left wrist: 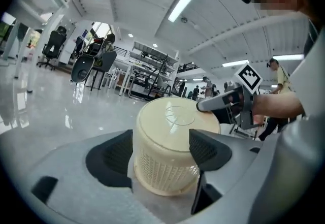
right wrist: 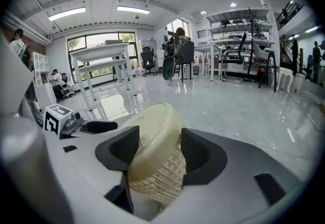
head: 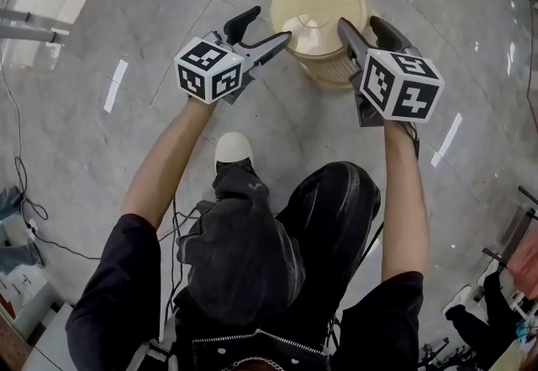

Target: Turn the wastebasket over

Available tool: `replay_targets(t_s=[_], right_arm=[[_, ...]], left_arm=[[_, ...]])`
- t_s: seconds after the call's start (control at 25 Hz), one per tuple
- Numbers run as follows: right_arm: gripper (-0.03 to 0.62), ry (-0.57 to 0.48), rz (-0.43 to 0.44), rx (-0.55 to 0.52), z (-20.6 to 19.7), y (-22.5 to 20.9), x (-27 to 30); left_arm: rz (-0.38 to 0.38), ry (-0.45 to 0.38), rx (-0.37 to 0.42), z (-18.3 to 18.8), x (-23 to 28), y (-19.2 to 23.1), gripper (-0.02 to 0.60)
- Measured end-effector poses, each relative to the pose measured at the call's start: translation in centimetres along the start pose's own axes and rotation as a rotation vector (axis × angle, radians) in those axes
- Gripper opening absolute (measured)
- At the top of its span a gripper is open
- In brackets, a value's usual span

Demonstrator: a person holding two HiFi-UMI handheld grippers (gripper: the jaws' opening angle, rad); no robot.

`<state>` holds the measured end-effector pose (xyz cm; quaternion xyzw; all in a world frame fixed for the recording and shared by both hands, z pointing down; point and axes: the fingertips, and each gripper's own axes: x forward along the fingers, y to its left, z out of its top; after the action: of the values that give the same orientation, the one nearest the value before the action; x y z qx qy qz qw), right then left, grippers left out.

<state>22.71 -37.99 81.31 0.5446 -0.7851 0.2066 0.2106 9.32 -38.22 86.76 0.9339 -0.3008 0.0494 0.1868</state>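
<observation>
The cream wastebasket (head: 315, 16) stands upside down on the grey floor, solid base up and lattice wall (left wrist: 167, 167) below. My left gripper (head: 269, 26) is at its left side, open, with the basket just ahead of its jaws and neither pad on it. My right gripper (head: 360, 22) is at the right side, jaws apart, one dark fingertip (left wrist: 205, 106) lying against the base's upper edge. In the right gripper view the basket (right wrist: 155, 167) fills the gap ahead of the jaws and the left gripper (right wrist: 96, 126) shows beyond it.
A white shoe (head: 233, 146) is planted just behind the basket. Cables (head: 17, 167) trail along the left floor. White tables (right wrist: 101, 60), office chairs (left wrist: 84, 65) and shelving (left wrist: 152, 73) stand farther off across the glossy floor.
</observation>
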Motion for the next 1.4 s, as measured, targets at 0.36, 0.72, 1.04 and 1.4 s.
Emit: replay_targets(t_s=[0.36, 0.72, 1.04, 1.4], right_arm=[[0.256, -0.022, -0.029, 0.039, -0.7, -0.6, -0.4], [0.249, 0.031, -0.005, 0.131, -2.8, -0.6, 0.6], [0.238, 0.074, 0.027, 0.151, -5.2, 1.6, 2.9], [0.236, 0.043, 0.048, 0.167, -5.4, 2.0, 3.4]], left_arm=[[-0.062, -0.006, -0.032, 0.3, 0.8, -1.2, 0.31], [-0.047, -0.014, 0.012, 1.6, 0.6, -1.1, 0.304], [-0.005, -0.009, 0.021, 1.5, -0.8, 0.3, 0.295], [0.048, -0.009, 0.099, 1.0, -1.2, 0.8, 0.273]])
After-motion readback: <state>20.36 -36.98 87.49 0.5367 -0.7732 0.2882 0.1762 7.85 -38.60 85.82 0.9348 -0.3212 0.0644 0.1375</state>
